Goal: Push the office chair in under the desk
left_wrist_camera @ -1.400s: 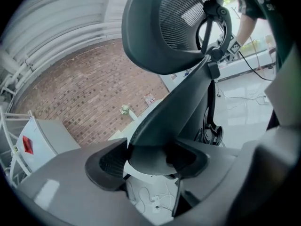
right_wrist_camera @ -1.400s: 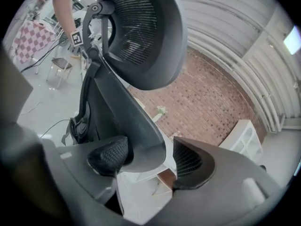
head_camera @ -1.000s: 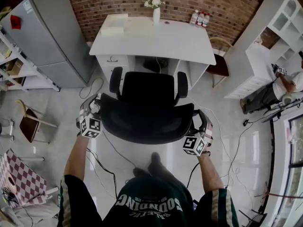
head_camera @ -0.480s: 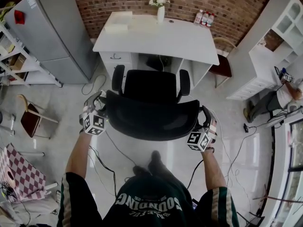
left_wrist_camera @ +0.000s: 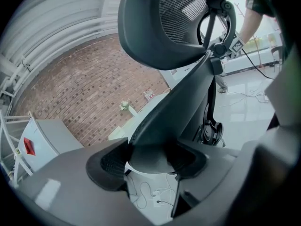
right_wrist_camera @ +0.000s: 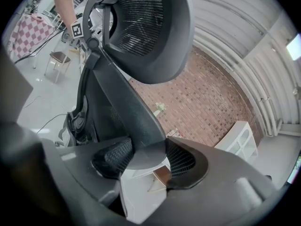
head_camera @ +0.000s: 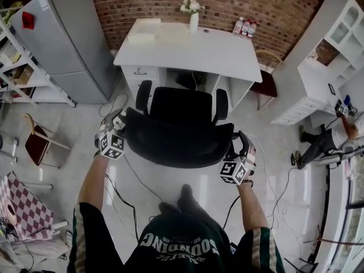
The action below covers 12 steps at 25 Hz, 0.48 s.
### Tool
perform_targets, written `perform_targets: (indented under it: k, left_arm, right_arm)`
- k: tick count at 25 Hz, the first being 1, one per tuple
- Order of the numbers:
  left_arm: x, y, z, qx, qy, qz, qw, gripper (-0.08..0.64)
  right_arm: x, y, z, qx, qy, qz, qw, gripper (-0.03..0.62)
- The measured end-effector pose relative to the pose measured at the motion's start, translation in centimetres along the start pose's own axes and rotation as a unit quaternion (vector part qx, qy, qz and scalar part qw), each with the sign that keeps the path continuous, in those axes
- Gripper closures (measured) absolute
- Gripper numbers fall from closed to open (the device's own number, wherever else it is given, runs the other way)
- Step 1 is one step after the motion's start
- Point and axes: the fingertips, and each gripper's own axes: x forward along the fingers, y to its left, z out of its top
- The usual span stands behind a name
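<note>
The black mesh office chair (head_camera: 179, 135) stands on the floor in front of the white desk (head_camera: 227, 53), its seat and armrests just short of the desk's open knee space. My left gripper (head_camera: 118, 131) is shut on the left edge of the chair's backrest, my right gripper (head_camera: 241, 151) on its right edge. In the left gripper view the backrest's black rim (left_wrist_camera: 188, 93) runs down between the pads of that gripper (left_wrist_camera: 148, 161). The right gripper view shows the same on the other side: the rim (right_wrist_camera: 122, 98) is clamped in that gripper (right_wrist_camera: 149, 161).
A grey fridge (head_camera: 57, 44) stands left of the desk, a wooden chair (head_camera: 264, 78) and white shelving (head_camera: 330, 56) to its right. A vase (head_camera: 193, 19) and bottles (head_camera: 244, 26) are on the desk. Cables (head_camera: 128, 192) trail on the floor. A person (head_camera: 341, 129) is at far right.
The chair has rolled a little nearer the desk with both grippers still on it. Its backrest has turned slightly, the left side leading.
</note>
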Motion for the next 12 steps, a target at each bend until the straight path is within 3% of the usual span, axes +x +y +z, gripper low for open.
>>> perform_targets:
  k: [6,8,12]
  left_arm:
    - [-0.2,-0.2,-0.3,-0.013,0.002,0.007,0.9999,0.282]
    - [-0.6,-0.6,-0.6,-0.032,0.012,0.001,0.9994,0.226]
    - [-2.7,-1.5,-1.0,-0.048,0.014,0.004,0.9987,0.215]
  right_arm:
    - [-0.1,0.1,-0.1,0.02,-0.012,0.007,1.0,0.374]
    - [-0.8,0.0,-0.3,0.035,-0.017,0.009,0.999,0.36]
    - [-2.8,0.4,-0.4,0.049,-0.024,0.014,0.998,0.356]
